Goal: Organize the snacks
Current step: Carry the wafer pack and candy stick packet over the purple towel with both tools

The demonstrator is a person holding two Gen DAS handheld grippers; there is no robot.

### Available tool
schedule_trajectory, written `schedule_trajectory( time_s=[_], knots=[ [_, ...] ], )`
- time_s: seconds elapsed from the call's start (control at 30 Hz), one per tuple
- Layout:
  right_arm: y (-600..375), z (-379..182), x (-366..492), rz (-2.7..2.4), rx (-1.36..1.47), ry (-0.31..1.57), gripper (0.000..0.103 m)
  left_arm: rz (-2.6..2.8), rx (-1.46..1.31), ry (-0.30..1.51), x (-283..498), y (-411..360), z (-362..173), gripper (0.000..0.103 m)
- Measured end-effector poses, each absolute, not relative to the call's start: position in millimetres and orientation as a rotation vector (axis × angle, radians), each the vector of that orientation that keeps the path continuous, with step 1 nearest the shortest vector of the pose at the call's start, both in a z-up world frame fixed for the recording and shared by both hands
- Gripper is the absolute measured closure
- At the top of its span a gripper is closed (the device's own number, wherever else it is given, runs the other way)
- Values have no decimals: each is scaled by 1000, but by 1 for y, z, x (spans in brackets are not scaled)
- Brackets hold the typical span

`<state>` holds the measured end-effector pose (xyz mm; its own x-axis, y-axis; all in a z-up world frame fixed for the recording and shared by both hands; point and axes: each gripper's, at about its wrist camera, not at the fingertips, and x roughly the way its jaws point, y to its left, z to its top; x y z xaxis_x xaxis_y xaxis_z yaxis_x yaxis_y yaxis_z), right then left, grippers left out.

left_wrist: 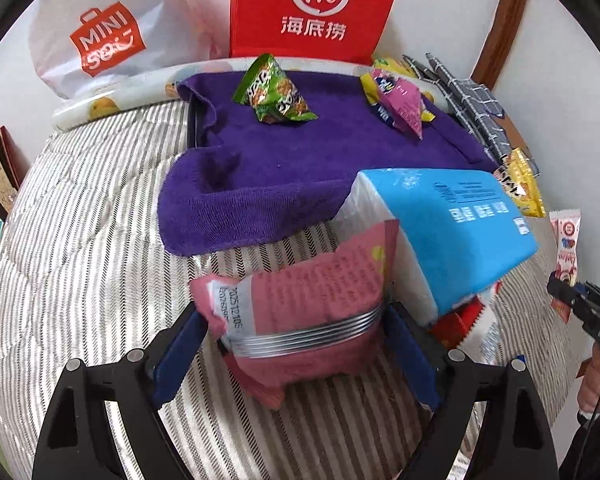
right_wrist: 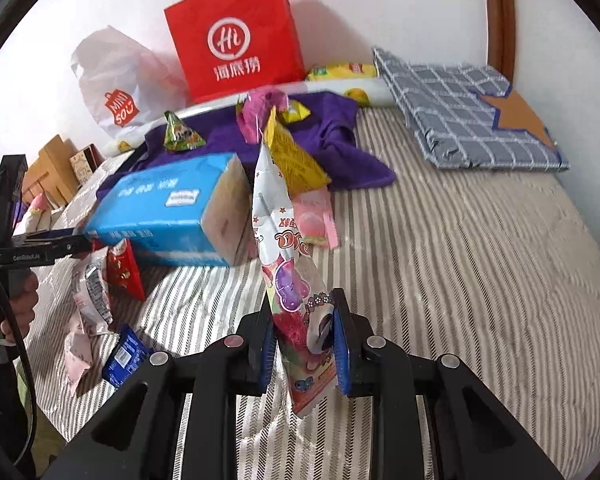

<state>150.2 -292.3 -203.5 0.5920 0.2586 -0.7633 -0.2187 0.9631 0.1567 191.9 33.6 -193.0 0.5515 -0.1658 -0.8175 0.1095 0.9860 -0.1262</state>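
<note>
While the left gripper (left_wrist: 296,360) is held wide open astride a pink snack bag (left_wrist: 300,300) on the striped bedcover (right_wrist: 480,280), pads approx. clear, the right gripper (right_wrist: 304,352) is clamped on a gummy packet (right_wrist: 288,264), near a blue tissue pack (right_wrist: 168,216) at left.

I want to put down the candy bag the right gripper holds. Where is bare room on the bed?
The striped bedspread is bare right of the candy bag, between the purple towel and the checked cushion. The towel's middle is free too. It is crowded around the blue tissue pack, with packets scattered at its left.
</note>
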Motion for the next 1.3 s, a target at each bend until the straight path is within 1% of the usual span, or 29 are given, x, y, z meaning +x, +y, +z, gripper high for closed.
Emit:
schedule_trajectory(
  time_s=[0.07,0.1,0.13,0.17,0.23,0.3,0.37,0.4,0.53,0.83,1.3],
  knots=[
    [-288,-210,152,282,42,913,78,-158,-82,979,194,35,-196,15],
    [-286,-213,152,281,30,921,78,-160,-105,979,194,37,-196,17],
    [-283,-215,153,273,13,922,77,-166,-125,979,193,39,-197,27],
    [-281,-216,153,269,6,922,76,-175,-147,982,193,42,-197,32],
    [-279,-219,153,269,4,926,73,-179,-170,979,191,45,-196,38],
    [-278,-220,154,269,4,921,72,-179,-176,966,188,48,-194,40],
    [-277,-220,154,260,-6,921,74,-176,-175,960,184,50,-192,41],
    [-277,-219,154,259,-7,917,79,-178,-176,956,182,51,-191,41],
    [-275,-217,152,259,-11,914,82,-171,-178,944,174,56,-188,41],
    [-279,-199,131,258,-6,873,82,-162,-212,908,154,63,-175,41],
    [-277,-148,119,243,-11,751,82,-180,-192,823,131,41,-140,41]
  ],
)
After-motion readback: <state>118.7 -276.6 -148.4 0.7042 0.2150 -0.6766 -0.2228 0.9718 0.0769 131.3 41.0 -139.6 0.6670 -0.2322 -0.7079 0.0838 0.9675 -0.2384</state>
